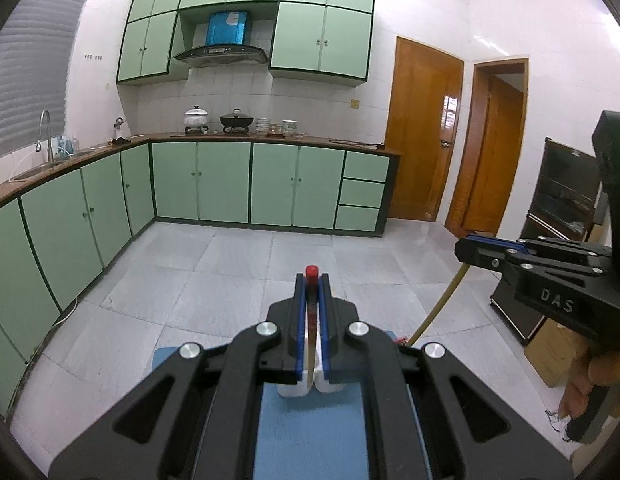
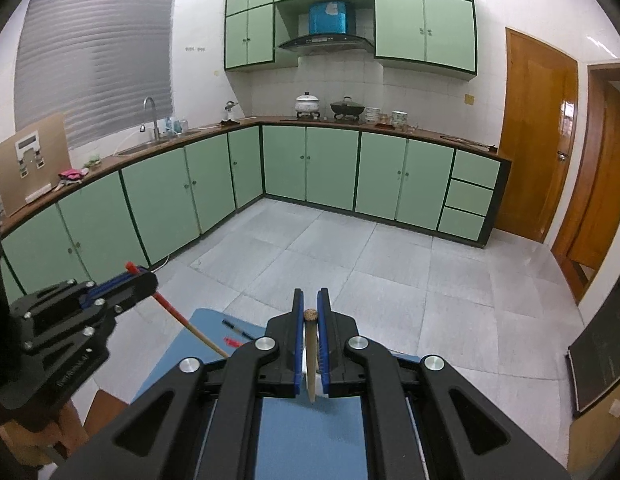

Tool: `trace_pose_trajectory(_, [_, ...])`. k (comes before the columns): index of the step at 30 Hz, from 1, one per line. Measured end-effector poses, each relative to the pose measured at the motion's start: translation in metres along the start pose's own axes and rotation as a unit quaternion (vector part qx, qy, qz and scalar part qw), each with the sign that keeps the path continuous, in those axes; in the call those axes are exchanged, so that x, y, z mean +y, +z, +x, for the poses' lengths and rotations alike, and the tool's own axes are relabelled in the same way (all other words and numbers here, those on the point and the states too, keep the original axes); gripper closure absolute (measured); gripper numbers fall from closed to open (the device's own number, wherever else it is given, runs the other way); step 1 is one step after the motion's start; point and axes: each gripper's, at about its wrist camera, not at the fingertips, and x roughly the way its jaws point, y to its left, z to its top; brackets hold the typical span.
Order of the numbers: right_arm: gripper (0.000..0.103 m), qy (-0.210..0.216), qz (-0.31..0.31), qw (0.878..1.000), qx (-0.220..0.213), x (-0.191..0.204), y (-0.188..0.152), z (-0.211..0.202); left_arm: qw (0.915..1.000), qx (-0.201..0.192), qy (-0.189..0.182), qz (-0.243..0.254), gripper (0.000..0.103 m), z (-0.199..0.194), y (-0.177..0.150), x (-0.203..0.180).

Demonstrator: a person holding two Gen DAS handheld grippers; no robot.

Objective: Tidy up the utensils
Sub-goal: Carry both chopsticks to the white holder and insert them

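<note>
My left gripper (image 1: 311, 280) is shut on a wooden chopstick with a red upper end (image 1: 311, 304), held upright above the blue tabletop (image 1: 310, 432). A white container (image 1: 294, 390) shows just below its jaws, mostly hidden. My right gripper (image 2: 311, 296) is shut on a plain brown chopstick (image 2: 311, 356), also upright over the blue tabletop (image 2: 310, 428). Each gripper appears in the other's view: the right gripper (image 1: 465, 246) with its tan stick (image 1: 437, 304) hanging down, and the left gripper (image 2: 146, 278) with the red stick (image 2: 178, 316) slanting down.
A black pen (image 2: 238, 330) and a red pen (image 2: 232, 341) lie on the far part of the blue tabletop. Grey tiled floor (image 2: 349, 248) stretches to green cabinets (image 2: 329, 168). A dark cabinet (image 1: 565, 200) and cardboard box (image 1: 553, 356) stand at the right.
</note>
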Motion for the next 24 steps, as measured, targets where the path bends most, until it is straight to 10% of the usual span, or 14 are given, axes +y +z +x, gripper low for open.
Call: trace_pose_trajectory(24, [0.097, -0.004, 0.013, 1.000, 0.008, -0.035, -0.003, 0.105, 0.9999, -0.007, -0.007, 0.005, 0.098, 0.099, 0.009, 0.015])
